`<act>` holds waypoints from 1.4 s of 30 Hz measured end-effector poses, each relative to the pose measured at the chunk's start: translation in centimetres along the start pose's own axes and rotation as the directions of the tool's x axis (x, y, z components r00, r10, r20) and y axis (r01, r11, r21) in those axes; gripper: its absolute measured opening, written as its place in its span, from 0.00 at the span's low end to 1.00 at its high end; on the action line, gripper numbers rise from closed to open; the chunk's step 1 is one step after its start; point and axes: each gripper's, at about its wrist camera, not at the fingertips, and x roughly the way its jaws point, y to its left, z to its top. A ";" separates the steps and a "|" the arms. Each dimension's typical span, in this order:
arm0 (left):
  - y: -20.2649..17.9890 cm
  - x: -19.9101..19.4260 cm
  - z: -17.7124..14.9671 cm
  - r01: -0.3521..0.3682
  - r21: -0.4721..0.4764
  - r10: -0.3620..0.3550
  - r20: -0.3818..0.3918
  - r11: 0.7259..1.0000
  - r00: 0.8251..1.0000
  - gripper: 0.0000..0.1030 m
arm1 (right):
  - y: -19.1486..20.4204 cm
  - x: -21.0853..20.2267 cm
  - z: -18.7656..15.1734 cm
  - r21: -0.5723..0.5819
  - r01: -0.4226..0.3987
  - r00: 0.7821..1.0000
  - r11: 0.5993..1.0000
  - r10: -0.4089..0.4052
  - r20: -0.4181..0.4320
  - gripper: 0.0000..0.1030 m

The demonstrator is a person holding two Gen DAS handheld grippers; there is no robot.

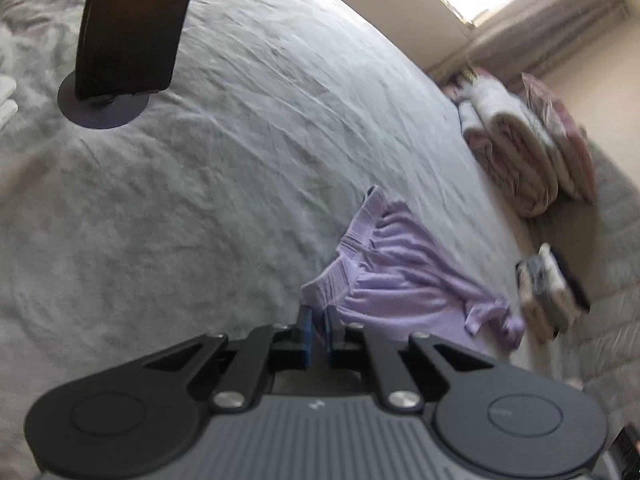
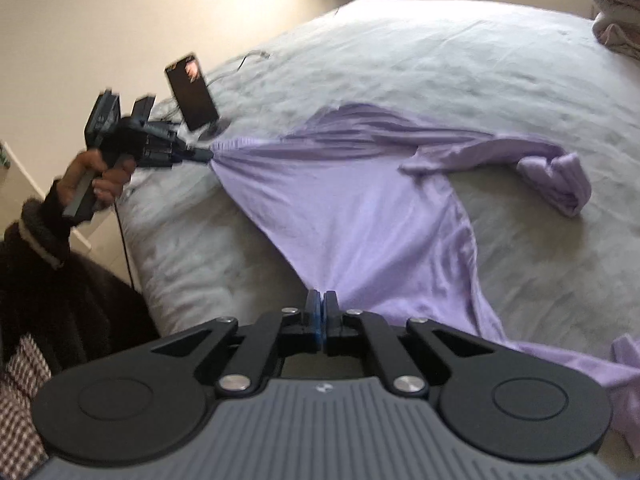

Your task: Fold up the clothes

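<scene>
- A lilac garment [image 2: 360,208] is spread across the grey bed cover [image 2: 460,64], one sleeve bunched at its far end.
- The right gripper [image 2: 321,300] is clenched on one edge of the garment; the cloth fans out from its blue pads [image 2: 313,312].
- The left gripper [image 2: 208,155] is clamped on another corner, and the fabric is drawn taut between the two grips.
- The left gripper is held by a hand [image 2: 102,178] emerging from a dark sleeve [image 2: 44,220].
- A phone [image 2: 192,90] is propped on a stand beside the left gripper.
- Folded quilts [image 1: 516,148] are stacked at the bed's far side.
</scene>
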 end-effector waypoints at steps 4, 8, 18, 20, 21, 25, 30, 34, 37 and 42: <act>0.0 1.1 -0.9 -0.041 0.056 0.044 -0.057 0.998 0.997 0.05 | -0.1 2.5 -0.5 -0.003 0.013 0.996 1.000 -0.014 -0.094 0.01; 0.4 2.0 -1.5 -0.044 0.067 0.049 -0.083 0.997 0.995 0.06 | -0.4 4.6 -0.8 -0.014 0.052 0.983 0.999 -0.054 -0.177 0.02; 3.4 2.0 -1.3 0.091 -0.074 -0.098 -0.085 0.993 0.992 0.22 | 0.0 4.1 3.5 0.048 0.045 0.995 0.998 -0.041 -0.094 0.37; 3.4 2.1 -1.3 0.110 -0.083 -0.116 -0.062 0.990 0.991 0.22 | 0.4 5.1 5.3 0.072 0.044 0.996 0.996 -0.038 -0.081 0.37; 3.5 2.2 -1.3 0.119 -0.085 -0.124 -0.049 0.989 0.991 0.21 | 0.6 5.7 6.2 0.086 0.044 0.996 0.995 -0.037 -0.079 0.37; 3.5 2.5 -1.5 0.133 -0.113 -0.135 -0.008 0.985 0.991 0.17 | 1.7 8.6 9.8 0.121 0.051 0.996 0.991 -0.042 -0.079 0.37; 1.4 2.3 -1.6 0.137 0.019 -0.138 0.062 0.990 0.989 0.07 | 2.8 12.3 14.5 0.171 0.080 0.995 0.982 -0.068 -0.076 0.37; -0.9 1.9 -2.1 0.199 0.182 -0.220 0.103 0.963 0.970 0.07 | 3.5 15.1 18.1 0.199 0.100 0.994 0.975 -0.088 -0.067 0.37; -1.7 2.2 -2.1 0.269 0.214 -0.293 0.094 0.939 0.951 0.07 | 4.0 17.3 20.5 0.203 0.115 0.992 0.972 -0.104 -0.064 0.37; -3.0 3.6 -1.9 0.328 0.238 -0.349 0.051 0.914 0.936 0.06 | 4.7 21.3 23.4 0.179 0.163 0.985 0.970 -0.149 -0.090 0.37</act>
